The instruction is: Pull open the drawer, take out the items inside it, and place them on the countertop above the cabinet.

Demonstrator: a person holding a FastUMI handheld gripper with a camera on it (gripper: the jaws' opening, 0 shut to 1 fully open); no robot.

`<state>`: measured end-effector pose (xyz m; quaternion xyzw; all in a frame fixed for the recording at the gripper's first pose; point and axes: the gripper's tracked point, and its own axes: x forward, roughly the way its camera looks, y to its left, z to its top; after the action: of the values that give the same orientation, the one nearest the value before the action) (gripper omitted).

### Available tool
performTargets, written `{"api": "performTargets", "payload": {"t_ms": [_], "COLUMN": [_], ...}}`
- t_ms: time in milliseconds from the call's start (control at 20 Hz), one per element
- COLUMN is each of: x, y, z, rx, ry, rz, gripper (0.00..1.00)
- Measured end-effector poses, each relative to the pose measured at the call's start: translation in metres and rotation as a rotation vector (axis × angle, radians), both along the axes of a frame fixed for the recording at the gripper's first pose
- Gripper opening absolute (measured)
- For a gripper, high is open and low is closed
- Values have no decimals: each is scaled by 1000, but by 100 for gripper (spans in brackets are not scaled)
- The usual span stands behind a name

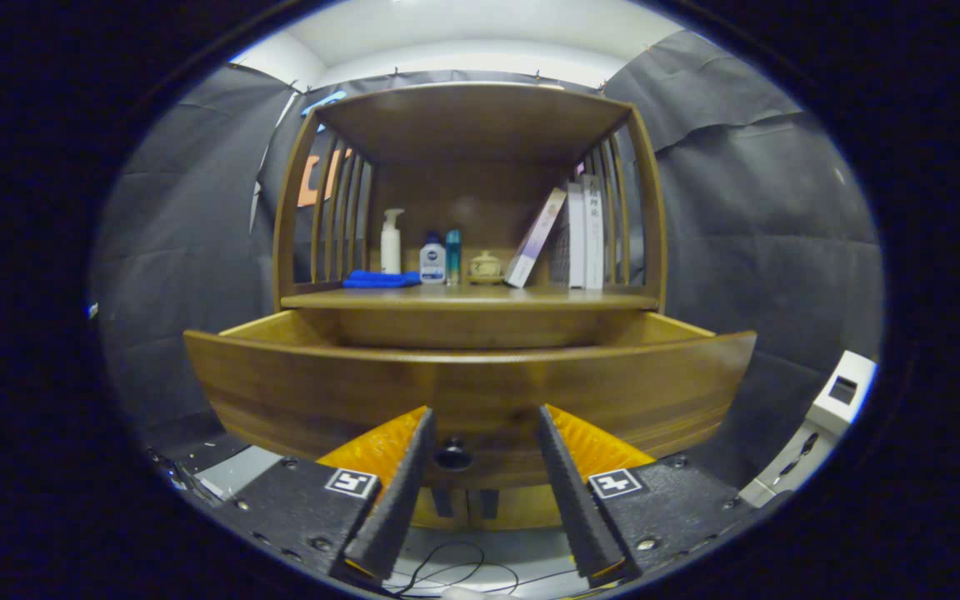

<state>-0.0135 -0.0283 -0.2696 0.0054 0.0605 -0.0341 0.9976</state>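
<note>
A wooden cabinet stands straight ahead with its drawer (472, 392) pulled out toward me. The drawer's small dark knob (452, 456) sits between my fingers, closer to the left one. My gripper (484, 421) is open, with neither finger touching the knob. The drawer's front panel hides what lies inside it. Above the drawer runs the countertop (472, 297), with a bare strip along its front edge.
On the countertop stand a folded blue cloth (380, 279), a white pump bottle (392, 242), a small dark-capped bottle (432, 260), a teal tube (453, 256), a small lidded jar (485, 267) and several books (567, 237). Slatted sides and a shelf roof (472, 121) enclose it. A white device (834, 400) sits low right.
</note>
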Motion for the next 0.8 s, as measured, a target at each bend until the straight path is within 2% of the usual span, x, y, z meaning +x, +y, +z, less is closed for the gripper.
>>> {"api": "performTargets", "payload": {"t_ms": [200,500,800], "x": [4,34,83], "y": [-8,-26,-26], "z": [44,102,126], "rx": [61,109,61], "ry": [-5,26,108], "rz": [-5,-41,-21], "gripper": [100,100,100]}}
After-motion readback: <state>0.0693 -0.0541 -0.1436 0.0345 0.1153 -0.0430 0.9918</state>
